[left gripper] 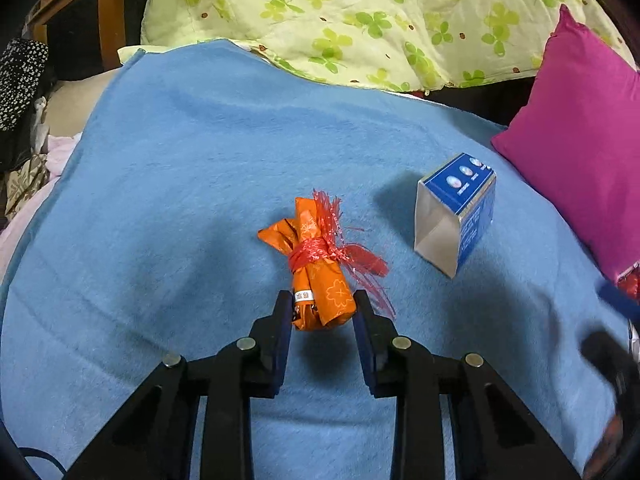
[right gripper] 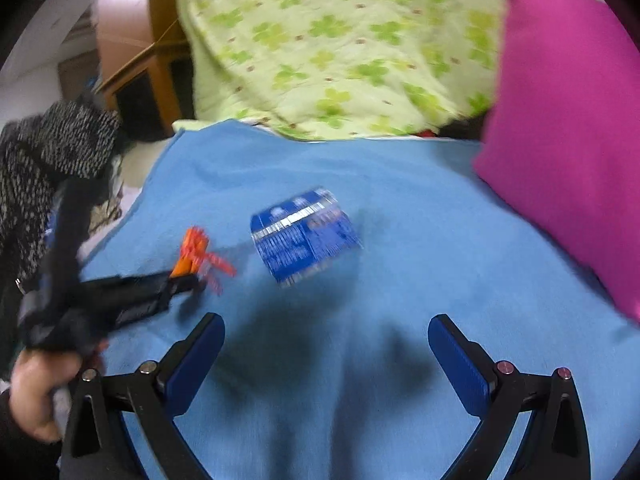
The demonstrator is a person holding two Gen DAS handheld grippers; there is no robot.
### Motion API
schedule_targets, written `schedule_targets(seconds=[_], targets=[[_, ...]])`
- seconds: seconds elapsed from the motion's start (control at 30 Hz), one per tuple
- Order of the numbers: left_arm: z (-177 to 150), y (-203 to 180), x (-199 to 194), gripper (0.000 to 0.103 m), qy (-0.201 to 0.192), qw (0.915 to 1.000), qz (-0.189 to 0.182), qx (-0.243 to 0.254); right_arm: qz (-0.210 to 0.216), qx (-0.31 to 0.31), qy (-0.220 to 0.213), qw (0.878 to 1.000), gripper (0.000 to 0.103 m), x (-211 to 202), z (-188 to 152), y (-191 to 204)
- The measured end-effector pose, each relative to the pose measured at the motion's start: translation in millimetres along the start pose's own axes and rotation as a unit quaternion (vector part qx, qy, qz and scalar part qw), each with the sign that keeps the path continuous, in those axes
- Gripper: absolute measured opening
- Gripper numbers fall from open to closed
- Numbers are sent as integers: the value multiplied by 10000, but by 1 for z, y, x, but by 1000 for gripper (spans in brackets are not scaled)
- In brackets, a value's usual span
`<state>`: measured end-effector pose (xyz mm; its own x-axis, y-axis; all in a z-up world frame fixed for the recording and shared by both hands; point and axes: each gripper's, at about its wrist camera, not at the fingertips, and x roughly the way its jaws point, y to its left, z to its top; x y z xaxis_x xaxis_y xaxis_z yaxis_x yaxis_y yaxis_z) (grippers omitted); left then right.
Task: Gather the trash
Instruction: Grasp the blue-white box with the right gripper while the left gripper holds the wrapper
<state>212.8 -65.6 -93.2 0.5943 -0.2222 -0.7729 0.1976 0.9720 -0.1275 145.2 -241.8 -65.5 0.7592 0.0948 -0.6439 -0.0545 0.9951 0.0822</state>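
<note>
Orange wrapper bundle (left gripper: 318, 276), tied round the middle with frayed red plastic string (left gripper: 320, 250), lies on the blue blanket (left gripper: 200, 168) covering the bed. My left gripper (left gripper: 322, 312) has its jaws nearly shut, and the near end of the bundle sits between the pads; both pads look to be pressing on its sides. The far end of the bundle sticks out past the tips, pointing away from me.

Blue and white carton (left gripper: 456, 212) sits on the blanket to the right of the bundle, apart from it, open end facing my left camera. Magenta pillow (left gripper: 580, 140) further right, near the carton but not touching. Green clover-print quilt (left gripper: 360, 12) piled at the far edge of the blanket.

Right view is blurred. My right gripper (right gripper: 326, 344) has its jaws wide apart with nothing between them, over bare blanket. The carton (right gripper: 304, 236) is ahead of it, well clear of the tips. At left in that view, the left gripper (right gripper: 182, 280) with the orange bundle (right gripper: 194, 250) at its tip, and my left hand (right gripper: 36, 392) on the handle. Black-and-white speckled fabric (right gripper: 44, 160) at far left.
</note>
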Motion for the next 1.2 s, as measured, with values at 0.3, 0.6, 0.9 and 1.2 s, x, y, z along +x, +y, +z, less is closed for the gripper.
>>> schedule_targets(seconds=[0.3,0.6,0.9,1.2], targets=[[6,15,-13,32,-97,9997,-230,-43,14,-1014,228,9946,103,62,44,27],[3,15,-4,32,-7,9996,-291,-35,-147,-1610,339,9863,103,100,61,35],[8,17,4,32,31,9995,-297,-76,-124,-1615,669,9845,92,129,64,29],[7,14,-2,32,-8,9997,-247,-27,-243,-1280,479,9903,89,104,64,21]])
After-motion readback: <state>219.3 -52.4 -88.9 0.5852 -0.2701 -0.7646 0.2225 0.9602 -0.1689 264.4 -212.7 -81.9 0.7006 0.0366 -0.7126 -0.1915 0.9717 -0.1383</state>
